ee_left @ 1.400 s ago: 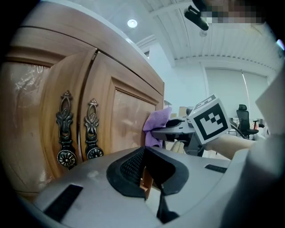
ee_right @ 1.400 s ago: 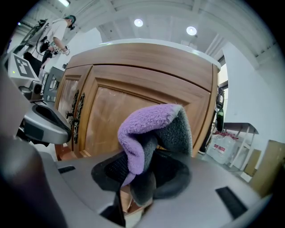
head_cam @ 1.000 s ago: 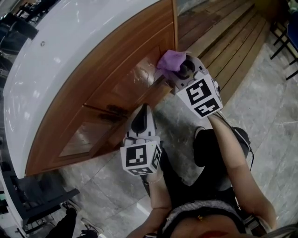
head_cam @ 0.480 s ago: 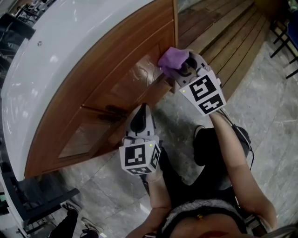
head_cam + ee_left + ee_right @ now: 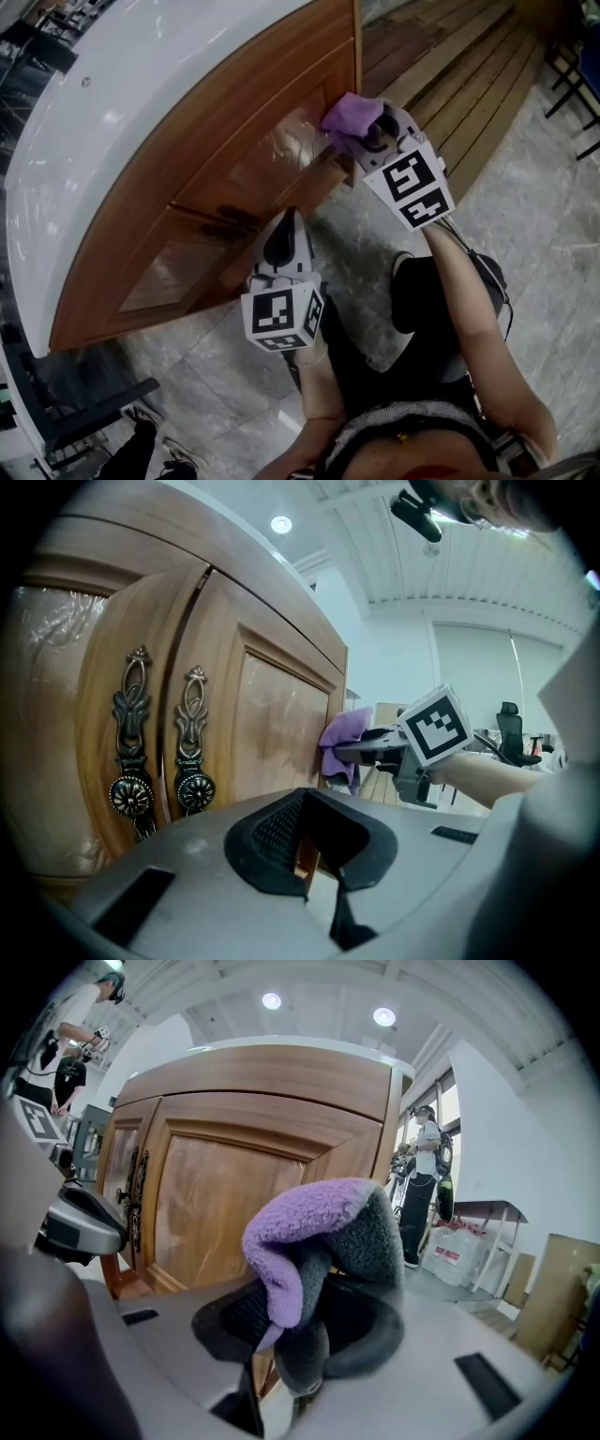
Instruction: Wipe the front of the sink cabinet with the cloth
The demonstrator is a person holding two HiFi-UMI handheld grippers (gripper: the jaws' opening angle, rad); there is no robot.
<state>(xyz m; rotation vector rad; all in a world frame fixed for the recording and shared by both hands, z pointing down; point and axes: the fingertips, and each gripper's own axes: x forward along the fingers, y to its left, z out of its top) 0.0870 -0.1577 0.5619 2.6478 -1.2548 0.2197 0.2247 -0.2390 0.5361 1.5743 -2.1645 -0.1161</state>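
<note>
1. Head view: the right hand-held gripper (image 5: 364, 139) holds a fleecy purple-and-grey cloth (image 5: 349, 116) up against the curved brown wooden sink cabinet (image 5: 272, 159). The cloth sits on the right-hand door, near the cabinet's right edge.
2. That placement fits the task. The cloth is bunched forward of the jaws so that the soft pile, not the grey plastic, meets the varnished wood.
3. From the left gripper view, the cloth (image 5: 343, 740) appears to be touching the door's far stile. The right gripper view cannot confirm contact.
4. In the right gripper view, the right hand-held gripper (image 5: 286, 1340) is clenched on the cloth (image 5: 314, 1232). Its jaws are nearly together, pinching a grey fold low down. The purple side loops up and over the top.
5. The left hand-held gripper (image 5: 285, 234) hangs lower, near the two ornate dark metal door handles (image 5: 227, 221) and well apart from the cloth. It is probably kept there so that it is out of the wiping path.
6. In its own view, the left hand-held gripper (image 5: 307, 860) is closed to a thin slit with nothing between the jaws. It points at the cabinet beside the handles (image 5: 159, 742).
7. Most of the cabinet front lies to the left of the cloth, so much of the wiping probably remains.
</note>
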